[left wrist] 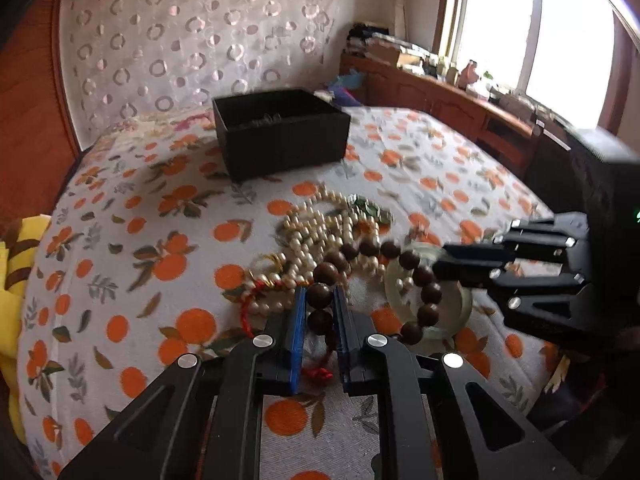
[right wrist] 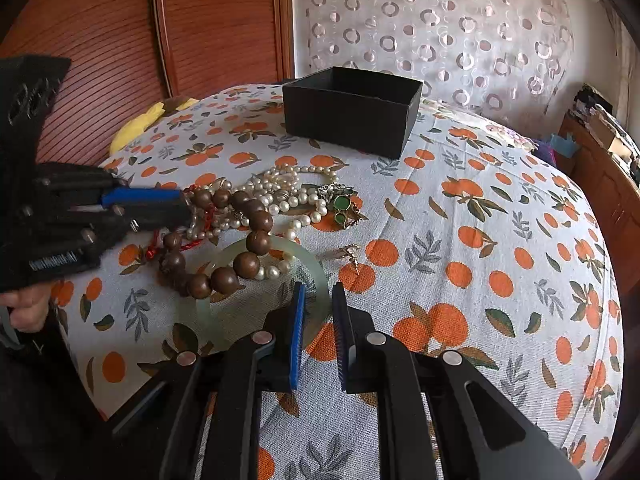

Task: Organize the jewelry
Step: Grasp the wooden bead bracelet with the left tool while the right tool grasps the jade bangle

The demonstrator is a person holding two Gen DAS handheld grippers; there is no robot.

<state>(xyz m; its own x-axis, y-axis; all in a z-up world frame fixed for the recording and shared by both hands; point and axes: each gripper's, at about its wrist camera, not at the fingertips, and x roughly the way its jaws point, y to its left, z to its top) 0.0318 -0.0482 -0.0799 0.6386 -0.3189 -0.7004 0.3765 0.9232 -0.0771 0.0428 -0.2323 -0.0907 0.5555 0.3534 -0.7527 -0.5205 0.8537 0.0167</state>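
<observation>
A bed [right wrist: 500, 208] with an orange-print cover carries an open black box [right wrist: 352, 110] at the back and a jewelry heap nearer. The left gripper [left wrist: 320, 300] has its jaws clenched on the brown bead bracelet [left wrist: 404, 258]. The right gripper [right wrist: 318, 294] grasps the pale green bangle [right wrist: 236, 322], beside the pearl necklace [right wrist: 280, 196].

Glossy brown wooden beads [left wrist: 320, 292], lustrous cream pearls [right wrist: 288, 200], translucent pale-green bangle [right wrist: 316, 272] (smooth, glassy). Matt black box [right wrist: 352, 120], seemingly card. Woven printed cloth [right wrist: 480, 260], slightly rough. Matt black plastic grippers with shiny metal screws [left wrist: 264, 340].
</observation>
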